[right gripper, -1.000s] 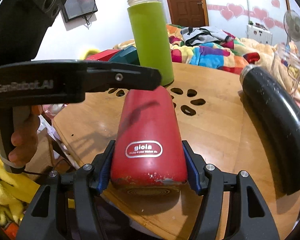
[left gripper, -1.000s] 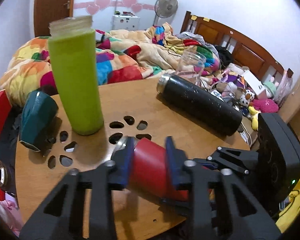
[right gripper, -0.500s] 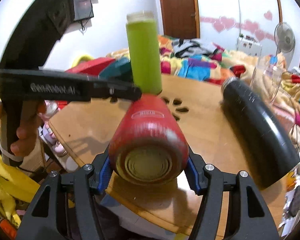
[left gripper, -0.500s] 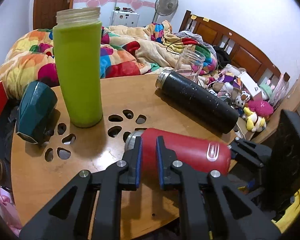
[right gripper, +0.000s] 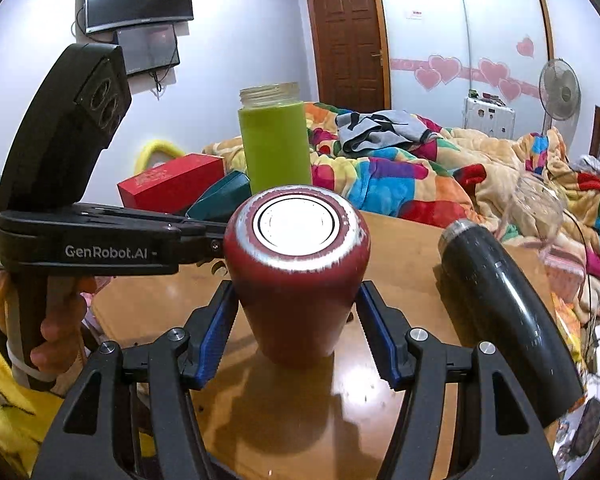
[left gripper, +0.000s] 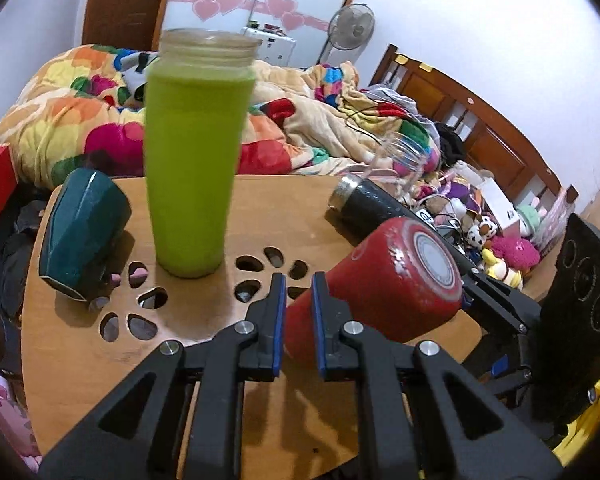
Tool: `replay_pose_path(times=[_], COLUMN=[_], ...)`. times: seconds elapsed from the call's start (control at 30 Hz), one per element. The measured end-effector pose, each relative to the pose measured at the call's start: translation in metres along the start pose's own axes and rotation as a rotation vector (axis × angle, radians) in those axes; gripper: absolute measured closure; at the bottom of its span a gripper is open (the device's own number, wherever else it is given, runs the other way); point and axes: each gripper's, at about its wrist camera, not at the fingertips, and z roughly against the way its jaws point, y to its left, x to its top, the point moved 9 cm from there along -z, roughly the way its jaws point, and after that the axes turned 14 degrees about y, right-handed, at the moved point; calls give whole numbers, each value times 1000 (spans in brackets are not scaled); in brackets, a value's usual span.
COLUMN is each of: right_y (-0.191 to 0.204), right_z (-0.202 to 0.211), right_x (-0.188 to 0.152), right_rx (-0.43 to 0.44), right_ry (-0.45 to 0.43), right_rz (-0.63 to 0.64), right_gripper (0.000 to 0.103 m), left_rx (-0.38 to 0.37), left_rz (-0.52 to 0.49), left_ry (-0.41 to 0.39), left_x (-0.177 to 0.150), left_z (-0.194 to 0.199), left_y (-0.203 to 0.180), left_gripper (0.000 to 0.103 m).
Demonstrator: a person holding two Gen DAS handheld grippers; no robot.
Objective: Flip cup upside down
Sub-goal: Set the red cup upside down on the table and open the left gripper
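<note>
left wrist view: the left gripper (left gripper: 298, 320) has its blue pads nearly together, pinching the narrow lower end of the red metal cup (left gripper: 384, 284), which tilts with its worn silver base up and to the right, above the round wooden bench (left gripper: 80, 344). a tall green bottle (left gripper: 196, 152) stands behind the cup.

right wrist view: the right gripper (right gripper: 296, 336) is spread around the red cup (right gripper: 296, 272), pads at its sides; whether they touch i cannot tell. a black flask (right gripper: 500, 312) lies right of the cup.

Between your right claw's (right gripper: 296, 336) ribbed blue pads (right gripper: 216, 336) you have a matt red cup (right gripper: 296, 280), its paint worn to bare metal round the base rim. Under it the wood surface (right gripper: 396, 256) looks smooth and semi-glossy. Right of that claw lies a glossy black flask (right gripper: 500, 312); beyond it, a matt green bottle (right gripper: 276, 148).
</note>
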Motion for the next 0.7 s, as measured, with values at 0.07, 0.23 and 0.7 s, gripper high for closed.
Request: replay_pose_path(times=[0.07,0.23,0.7], right_y=[3,5,4], right_z=[-4,-8,-12], right_x=[3,6,9], right_rx=[-11,-7,29], right_ry=[5,12,32], right_rz=[14,9,-61], right_gripper=[45,45,44], left_rx=[-9,-36,24], left_rz=[25,56,44], left_ry=[4,11,11], left_x=[1,-1,-5], left_z=[-2,-4,-4], left_y=[7,17,16], left_gripper=[93,93,92])
